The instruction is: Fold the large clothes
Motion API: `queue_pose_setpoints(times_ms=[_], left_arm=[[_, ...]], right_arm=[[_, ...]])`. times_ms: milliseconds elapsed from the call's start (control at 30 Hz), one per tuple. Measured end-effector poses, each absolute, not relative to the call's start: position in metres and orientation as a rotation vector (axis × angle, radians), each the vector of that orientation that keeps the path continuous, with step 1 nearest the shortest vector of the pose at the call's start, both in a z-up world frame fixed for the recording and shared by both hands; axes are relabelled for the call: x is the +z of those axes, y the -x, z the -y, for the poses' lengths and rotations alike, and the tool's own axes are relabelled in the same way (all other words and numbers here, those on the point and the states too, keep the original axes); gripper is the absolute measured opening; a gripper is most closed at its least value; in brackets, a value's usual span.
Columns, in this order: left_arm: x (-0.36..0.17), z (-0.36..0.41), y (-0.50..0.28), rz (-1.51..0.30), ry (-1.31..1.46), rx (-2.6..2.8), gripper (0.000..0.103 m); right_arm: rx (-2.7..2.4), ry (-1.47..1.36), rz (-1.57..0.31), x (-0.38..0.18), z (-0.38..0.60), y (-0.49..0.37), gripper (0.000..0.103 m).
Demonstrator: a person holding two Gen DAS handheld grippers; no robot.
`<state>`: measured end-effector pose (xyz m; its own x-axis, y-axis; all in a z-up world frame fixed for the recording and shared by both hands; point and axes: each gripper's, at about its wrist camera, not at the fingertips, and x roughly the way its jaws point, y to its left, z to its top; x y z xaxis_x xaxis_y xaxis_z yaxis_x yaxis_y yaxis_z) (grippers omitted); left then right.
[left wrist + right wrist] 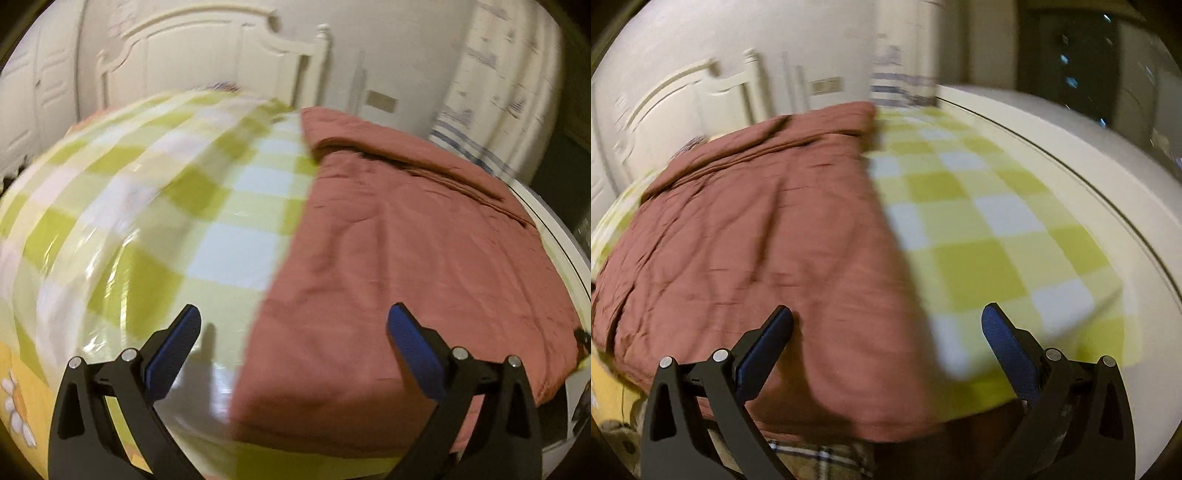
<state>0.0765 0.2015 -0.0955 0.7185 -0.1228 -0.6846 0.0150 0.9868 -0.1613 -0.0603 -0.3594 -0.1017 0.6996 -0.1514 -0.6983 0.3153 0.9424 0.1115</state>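
The left gripper (293, 347) hangs with its jaws spread wide and nothing between them, and the right gripper (886, 347) is likewise released and empty. The reddish-brown garment (399, 266) lies flat and wrinkled on the green-checked bed cover (207, 206), filling the left view from 1 to 5 o'clock. A white headboard (207, 55) stands at 11 o'clock, a striped curtain (495, 92) at 2 o'clock.
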Motion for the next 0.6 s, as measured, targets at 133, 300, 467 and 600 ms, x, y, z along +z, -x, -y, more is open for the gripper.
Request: queue_pose_setpoints(times_ms=[133,300,467,600], left_arm=[[-0.100,-0.200,-0.069,-0.761,0.133,-0.140,0.101],[-0.101,-0.166,-0.057,-0.764,0.075,-0.292,0.100],[-0.100,-0.165,-0.059,-0.799,0.163,-0.390,0.025],[-0.087,-0.183,-0.051,-0.782,0.282,-0.473,0.020]], right_arm=[[-0.232,-0.269,-0.744,-0.108,0.364,0.068,0.099],[-0.097,-0.175,-0.725,-0.108,0.325,0.068,0.061],[0.025,-0.297,-0.705,-0.105,0.320,0.063,0.022],[0.139,-0.459,-0.666,-0.102,0.331,0.069,0.019]])
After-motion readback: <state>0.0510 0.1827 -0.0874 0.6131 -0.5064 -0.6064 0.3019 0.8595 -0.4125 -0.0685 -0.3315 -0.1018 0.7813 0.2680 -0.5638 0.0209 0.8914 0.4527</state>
